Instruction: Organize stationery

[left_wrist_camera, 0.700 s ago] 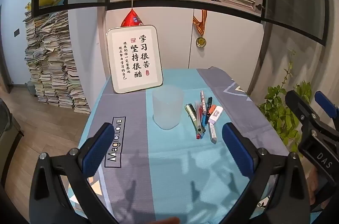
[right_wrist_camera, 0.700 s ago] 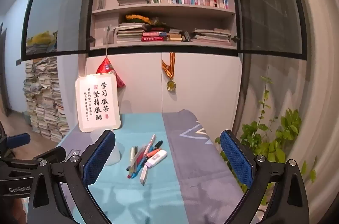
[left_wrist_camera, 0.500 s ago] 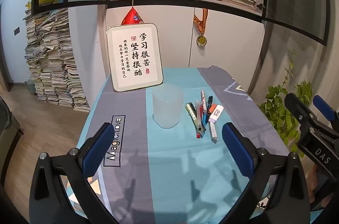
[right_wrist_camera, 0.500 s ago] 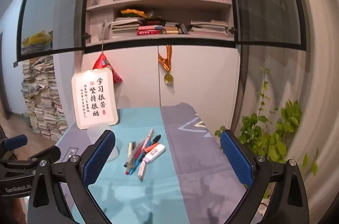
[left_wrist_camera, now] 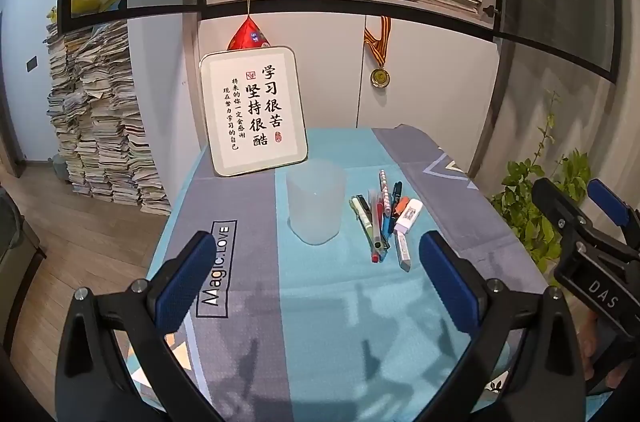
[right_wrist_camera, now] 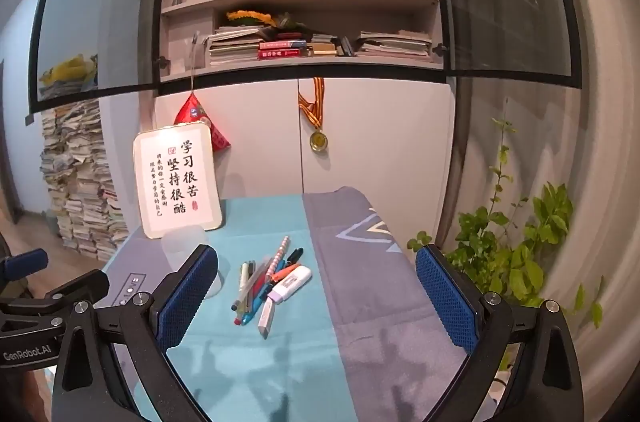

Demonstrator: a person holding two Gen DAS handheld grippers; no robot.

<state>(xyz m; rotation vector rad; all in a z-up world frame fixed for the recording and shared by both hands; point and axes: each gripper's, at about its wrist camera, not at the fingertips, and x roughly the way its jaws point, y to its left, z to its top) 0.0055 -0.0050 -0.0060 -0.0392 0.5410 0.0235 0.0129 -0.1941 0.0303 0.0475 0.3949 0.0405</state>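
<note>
A frosted translucent cup (left_wrist_camera: 316,200) stands upright on the blue and grey tablecloth (left_wrist_camera: 320,302). To its right lies a bunch of pens and markers (left_wrist_camera: 378,218) with a white correction tape (left_wrist_camera: 408,216) and a grey eraser (left_wrist_camera: 403,252). In the right wrist view the pens (right_wrist_camera: 264,278) lie ahead of the fingers and the cup (right_wrist_camera: 182,246) is partly hidden behind the left finger. My left gripper (left_wrist_camera: 316,278) is open and empty, short of the cup. My right gripper (right_wrist_camera: 316,296) is open and empty, short of the pens.
A framed calligraphy sign (left_wrist_camera: 254,110) leans against the cabinet behind the cup. A potted plant (left_wrist_camera: 536,194) stands off the table's right edge. Stacks of papers (left_wrist_camera: 96,126) rise on the floor at left. Bookshelves hang above.
Both grippers have tilted a little upward and drifted slightly; more of the shelves shows in the right wrist view. Nothing on the table has moved.
</note>
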